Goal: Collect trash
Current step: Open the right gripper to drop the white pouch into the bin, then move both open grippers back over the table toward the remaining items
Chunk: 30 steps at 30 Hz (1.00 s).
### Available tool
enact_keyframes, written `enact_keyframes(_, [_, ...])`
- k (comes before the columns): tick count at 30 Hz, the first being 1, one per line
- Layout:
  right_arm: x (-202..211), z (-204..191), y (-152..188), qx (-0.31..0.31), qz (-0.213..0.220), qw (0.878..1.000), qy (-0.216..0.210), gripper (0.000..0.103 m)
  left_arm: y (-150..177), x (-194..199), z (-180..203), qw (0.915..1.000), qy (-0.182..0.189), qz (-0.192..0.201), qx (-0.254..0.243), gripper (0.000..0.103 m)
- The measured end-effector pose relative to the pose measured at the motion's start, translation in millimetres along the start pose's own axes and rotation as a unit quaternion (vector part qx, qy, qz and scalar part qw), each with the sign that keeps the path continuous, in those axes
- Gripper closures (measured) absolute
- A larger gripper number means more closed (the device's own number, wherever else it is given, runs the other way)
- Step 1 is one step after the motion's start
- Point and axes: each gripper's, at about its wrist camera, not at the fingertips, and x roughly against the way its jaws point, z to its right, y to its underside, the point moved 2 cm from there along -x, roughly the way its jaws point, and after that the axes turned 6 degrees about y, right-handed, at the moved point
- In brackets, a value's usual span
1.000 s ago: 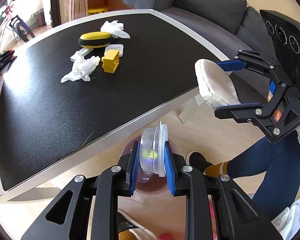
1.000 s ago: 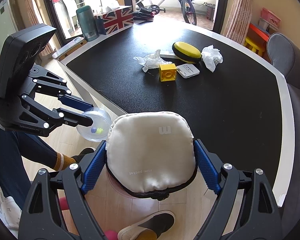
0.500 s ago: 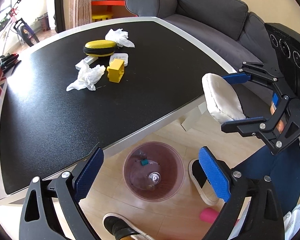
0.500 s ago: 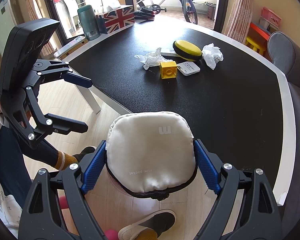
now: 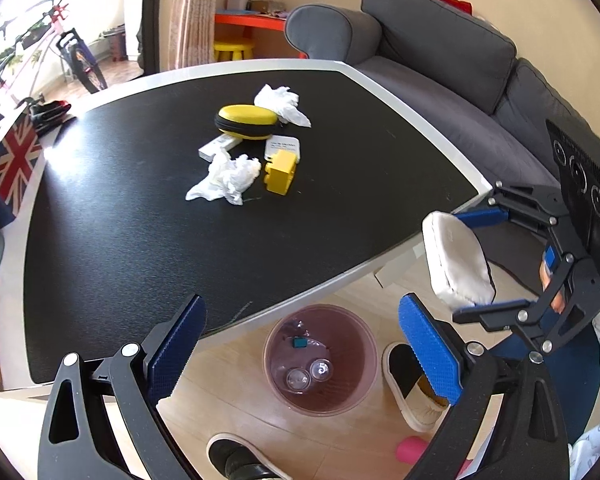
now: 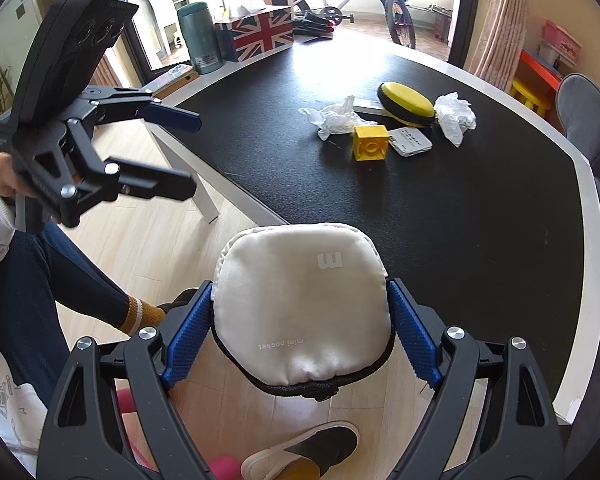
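Note:
My left gripper [image 5: 300, 344] is open and empty above a translucent pink trash bin [image 5: 320, 360] on the floor; clear plastic containers [image 5: 306, 374] lie in the bin. My right gripper [image 6: 300, 332] is shut on a white padded pouch [image 6: 300, 312], held beside the table edge; it also shows in the left wrist view [image 5: 456, 264]. The left gripper shows open in the right wrist view [image 6: 192, 152]. Two crumpled white tissues [image 5: 228, 176] [image 5: 282, 104] lie on the black table [image 5: 140, 240].
On the table: a yellow glasses case [image 5: 246, 122], a yellow toy block [image 5: 281, 172], a white card [image 5: 282, 148], a Union Jack box [image 5: 12, 160]. A grey sofa [image 5: 440, 72] stands behind. Slippers [image 5: 412, 384] and a pink object [image 5: 410, 450] lie on the floor.
My left gripper opened and dropped the clear plastic container into the bin, then drew back and up. My right gripper kept hold of the pouch.

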Motion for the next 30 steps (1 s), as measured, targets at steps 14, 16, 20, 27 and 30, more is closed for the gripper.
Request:
enact_keyframes(14, [-2.8, 9.9, -1.3, -0.018, 0.004, 1.000, 0.011, 0.006, -2.4, 4.3, -6.8, 0.9999, -0.009, 0.004, 0.003, 0.008])
enact_keyframes(16, [-2.2, 11.6, -1.2, -0.020, 0.004, 1.000, 0.011, 0.006, -2.5, 3.4, -6.2, 1.0000, -0.009, 0.003, 0.002, 0.008])
enact_keyframes(20, [-1.3, 14.5, -1.0, -0.025, 0.005, 1.000, 0.014, 0.006, -2.1, 1.6, -5.1, 1.0000, -0.008, 0.000, 0.002, 0.008])
enact_keyframes(27, [-1.5, 20.4, -0.4, -0.032, 0.006, 0.999, 0.020, 0.006, -1.5, -1.3, -3.8, 1.0000, -0.008, -0.004, -0.001, 0.008])
enact_keyframes(30, [-1.4, 27.1, -3.2, -0.041, 0.010, 0.999, 0.029, 0.006, -4.4, -1.3, -4.4, 1.0000, -0.008, 0.000, -0.001, 0.008])
